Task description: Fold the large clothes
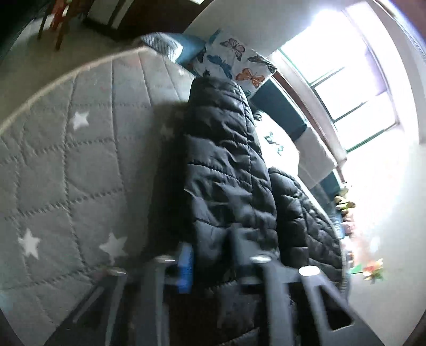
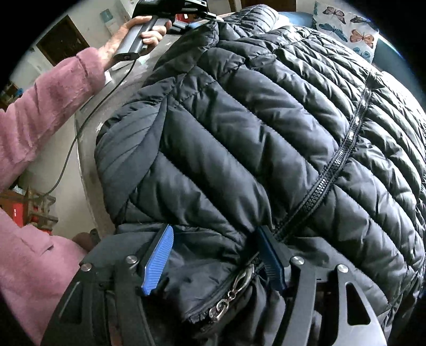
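Black quilted jacket on a bed, with one gripper at each end of it.

In the right wrist view the jacket filled most of the frame, its zipper running from the lower centre to the upper right. The right gripper stood at the bottom with its blue pads apart, collar fabric and a metal zipper pull lying between them, not pressed. At the upper left a hand in a pink sleeve held the left gripper, its fingers closed together on a corner of the jacket. In the left wrist view a fold of the jacket ran from the bottom centre up the middle, above the grey star-pattern quilt on the left; a butterfly pillow lay at the upper centre.
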### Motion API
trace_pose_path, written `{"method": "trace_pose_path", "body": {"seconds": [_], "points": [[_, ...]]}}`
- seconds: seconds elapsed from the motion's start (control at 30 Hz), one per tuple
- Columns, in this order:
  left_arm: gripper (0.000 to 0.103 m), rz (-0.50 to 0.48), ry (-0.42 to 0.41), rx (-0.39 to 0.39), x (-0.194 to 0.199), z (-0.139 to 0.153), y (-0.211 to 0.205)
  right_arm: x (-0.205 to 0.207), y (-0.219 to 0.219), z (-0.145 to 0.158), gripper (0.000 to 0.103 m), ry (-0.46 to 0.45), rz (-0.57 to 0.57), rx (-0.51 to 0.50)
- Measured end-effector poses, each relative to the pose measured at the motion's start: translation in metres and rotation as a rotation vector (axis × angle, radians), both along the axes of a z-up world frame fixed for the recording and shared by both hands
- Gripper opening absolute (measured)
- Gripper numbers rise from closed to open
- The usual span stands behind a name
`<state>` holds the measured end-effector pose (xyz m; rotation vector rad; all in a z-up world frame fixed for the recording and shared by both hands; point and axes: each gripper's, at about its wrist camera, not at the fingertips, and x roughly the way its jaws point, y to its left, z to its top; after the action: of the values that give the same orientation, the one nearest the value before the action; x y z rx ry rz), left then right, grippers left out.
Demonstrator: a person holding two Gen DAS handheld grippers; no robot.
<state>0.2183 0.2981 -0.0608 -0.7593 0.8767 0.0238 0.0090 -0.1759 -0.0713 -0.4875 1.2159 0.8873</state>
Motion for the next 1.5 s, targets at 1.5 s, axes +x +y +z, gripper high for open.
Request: {"method": "trace_pose_path", "body": {"seconds": [1.5], "points": [[0.013, 0.123, 0.029, -0.216, 0.023, -0.01, 0.113, 0.039, 0.171, -0.006, 0.074, -0.094, 0.363, -0.076]]}}
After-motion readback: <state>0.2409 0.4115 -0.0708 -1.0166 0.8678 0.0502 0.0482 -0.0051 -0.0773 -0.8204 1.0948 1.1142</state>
